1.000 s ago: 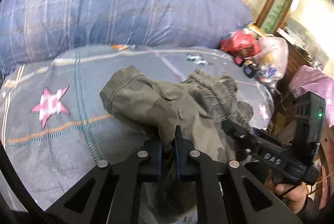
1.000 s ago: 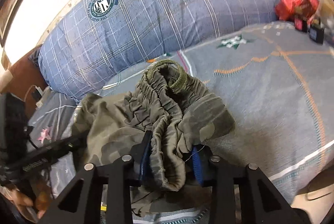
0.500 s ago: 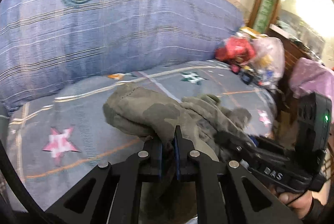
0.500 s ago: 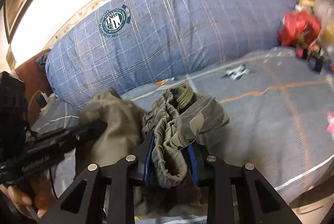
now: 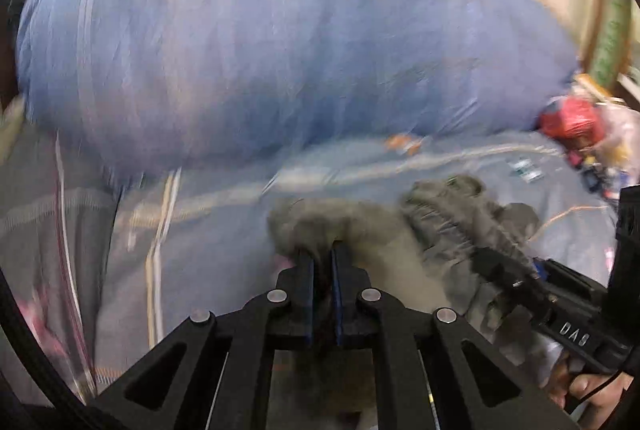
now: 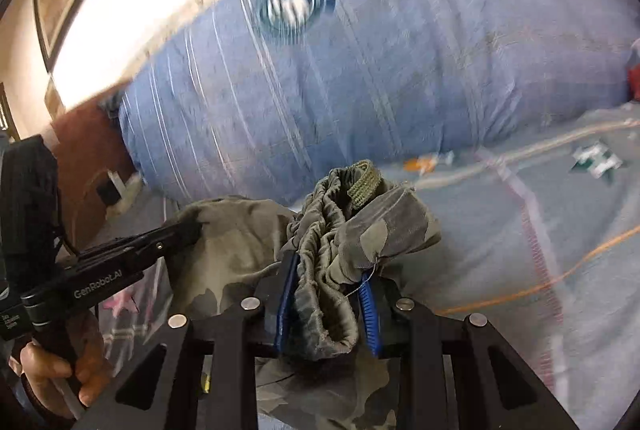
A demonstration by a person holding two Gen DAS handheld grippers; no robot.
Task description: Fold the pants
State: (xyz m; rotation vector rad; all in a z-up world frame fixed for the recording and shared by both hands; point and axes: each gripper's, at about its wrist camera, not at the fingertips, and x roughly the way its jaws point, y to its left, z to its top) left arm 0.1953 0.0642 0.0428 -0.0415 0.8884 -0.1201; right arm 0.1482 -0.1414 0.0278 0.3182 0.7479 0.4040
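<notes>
The olive camouflage pants [image 5: 380, 230] hang bunched between both grippers, above the grey-blue bed sheet [image 5: 200, 230]. My left gripper [image 5: 323, 262] is shut on a fold of the pants fabric. My right gripper [image 6: 328, 270] is shut on the gathered elastic waistband [image 6: 332, 230] of the pants [image 6: 240, 242]. In the left wrist view the right gripper [image 5: 484, 258] comes in from the right, clamping the waistband. In the right wrist view the left gripper [image 6: 188, 230] holds the fabric at the left. Both views are motion-blurred.
A large blue plaid pillow [image 5: 280, 49] lies across the back of the bed and also shows in the right wrist view [image 6: 380, 77]. A red bag [image 5: 572, 117] and clutter sit at the far right. A brown headboard [image 6: 84, 133] is at the left.
Both grippers have lifted the pants higher off the bed and swung; the pillow now fills more of both views. Both grips are unchanged.
</notes>
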